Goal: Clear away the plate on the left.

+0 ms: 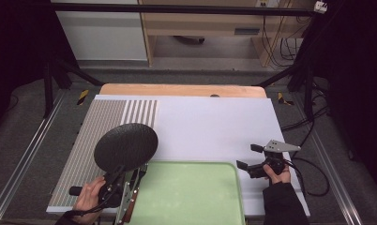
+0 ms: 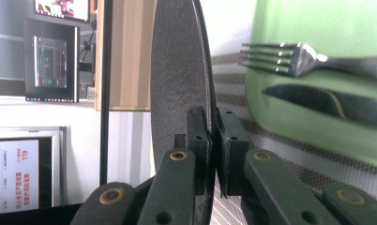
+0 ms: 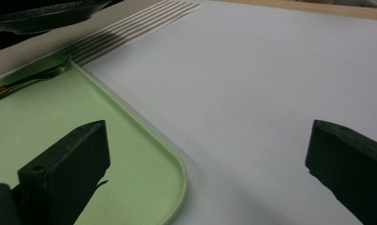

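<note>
Readable text is scarce. In the left gripper view, a white poster (image 2: 15, 173) at lower left carries the number "119" in red, with lines of red characters above it too small and blurred to read. The monitor (image 2: 53, 61) above it shows a screen, but its content is too blurred to make out. Nothing legible in the high view or the right gripper view; no markings on the tray (image 1: 191, 197), fork (image 2: 290, 58) or knife (image 2: 327, 101).
</note>
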`<state>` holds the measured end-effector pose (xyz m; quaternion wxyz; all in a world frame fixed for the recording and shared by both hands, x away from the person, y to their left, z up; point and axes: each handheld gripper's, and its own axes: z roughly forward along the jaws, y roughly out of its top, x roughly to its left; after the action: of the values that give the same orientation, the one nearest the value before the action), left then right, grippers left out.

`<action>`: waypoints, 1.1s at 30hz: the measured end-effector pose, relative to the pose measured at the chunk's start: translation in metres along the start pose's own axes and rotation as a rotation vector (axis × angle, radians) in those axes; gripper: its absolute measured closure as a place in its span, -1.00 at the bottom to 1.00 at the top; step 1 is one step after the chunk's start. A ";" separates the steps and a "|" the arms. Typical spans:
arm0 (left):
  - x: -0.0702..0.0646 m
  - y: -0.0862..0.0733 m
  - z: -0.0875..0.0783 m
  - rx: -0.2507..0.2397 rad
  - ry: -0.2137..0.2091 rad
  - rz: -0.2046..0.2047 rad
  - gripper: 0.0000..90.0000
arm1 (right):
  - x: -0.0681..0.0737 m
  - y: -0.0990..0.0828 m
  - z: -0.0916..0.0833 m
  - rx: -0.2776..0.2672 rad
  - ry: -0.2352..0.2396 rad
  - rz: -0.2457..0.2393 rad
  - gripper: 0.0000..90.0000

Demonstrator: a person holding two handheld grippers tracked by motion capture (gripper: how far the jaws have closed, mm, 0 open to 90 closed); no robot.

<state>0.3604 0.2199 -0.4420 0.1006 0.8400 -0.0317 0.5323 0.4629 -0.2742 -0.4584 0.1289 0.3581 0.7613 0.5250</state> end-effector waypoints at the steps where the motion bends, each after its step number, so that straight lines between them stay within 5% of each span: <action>1: 0.000 0.002 -0.001 -0.002 0.001 0.000 0.89 | 0.000 0.000 0.000 0.000 0.001 0.000 -0.99; 33: -0.009 0.062 -0.028 -0.169 -0.028 0.064 0.88 | 0.000 0.000 -0.001 -0.001 0.002 0.001 -0.99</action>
<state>0.3212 0.1642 -0.4303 0.1537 0.8344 -0.1049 0.5188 0.4625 -0.2747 -0.4580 0.1282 0.3579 0.7609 0.5259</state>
